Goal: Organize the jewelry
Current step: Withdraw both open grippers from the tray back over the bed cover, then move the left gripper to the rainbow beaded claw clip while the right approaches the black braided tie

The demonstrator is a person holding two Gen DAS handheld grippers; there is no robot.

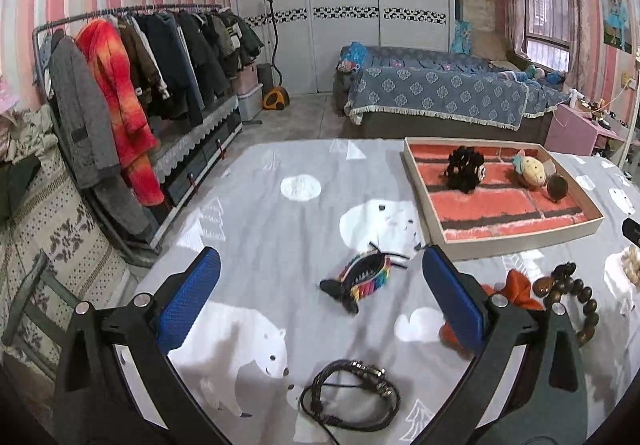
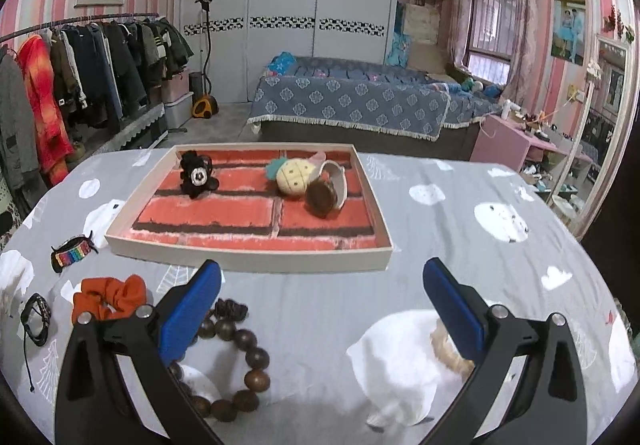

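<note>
Lots of bare gray cloth to the right of the tray, easy to pass there. Open room inside the tray's near half too. Crowded on the left: rainbow band, orange scrunchie, black cord bracelet, wooden beads lying close together, small gaps only.

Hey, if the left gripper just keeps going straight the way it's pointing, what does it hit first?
Probably the rainbow woven bracelet, lying between the open left gripper fingers' line ahead; depth is unclear, and the black cord bracelet lies nearer, lower down.
</note>
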